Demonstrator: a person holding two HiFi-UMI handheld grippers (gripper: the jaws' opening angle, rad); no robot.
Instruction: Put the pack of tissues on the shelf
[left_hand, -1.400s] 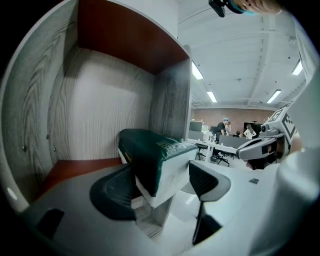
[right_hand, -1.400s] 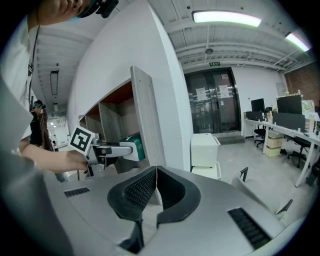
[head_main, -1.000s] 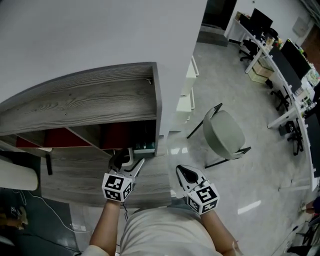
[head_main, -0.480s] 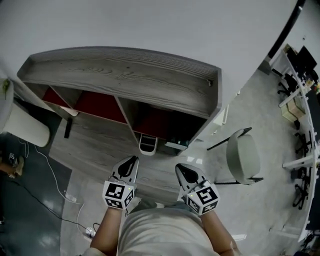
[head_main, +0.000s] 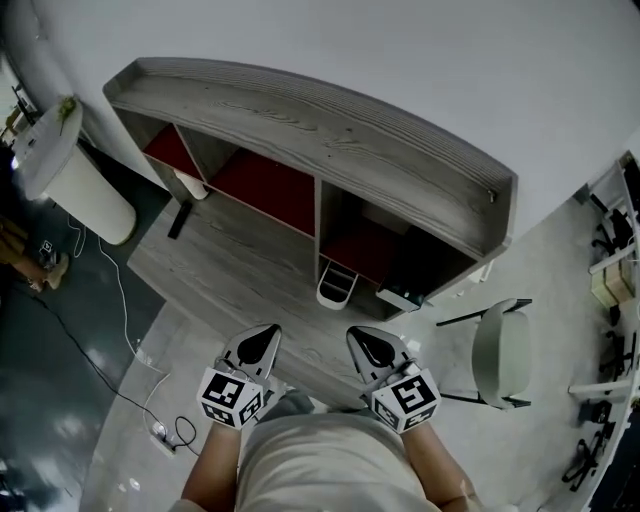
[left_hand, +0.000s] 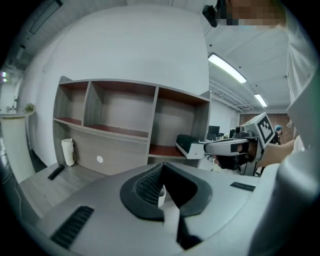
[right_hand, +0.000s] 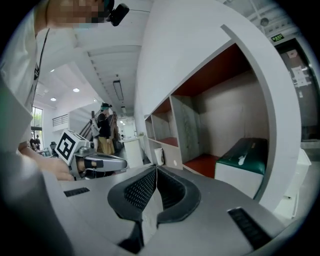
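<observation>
In the head view the top board of the shelf (head_main: 330, 125) covers most of its compartments, so only a corner of the pack of tissues (head_main: 405, 297) shows beneath it. In the right gripper view the shelf's side wall hides the pack's far end. A white thing (left_hand: 67, 151) low beside the shelf is too small to identify. The person's forearms (head_main: 212, 472) run off the head view's lower edge.
</observation>
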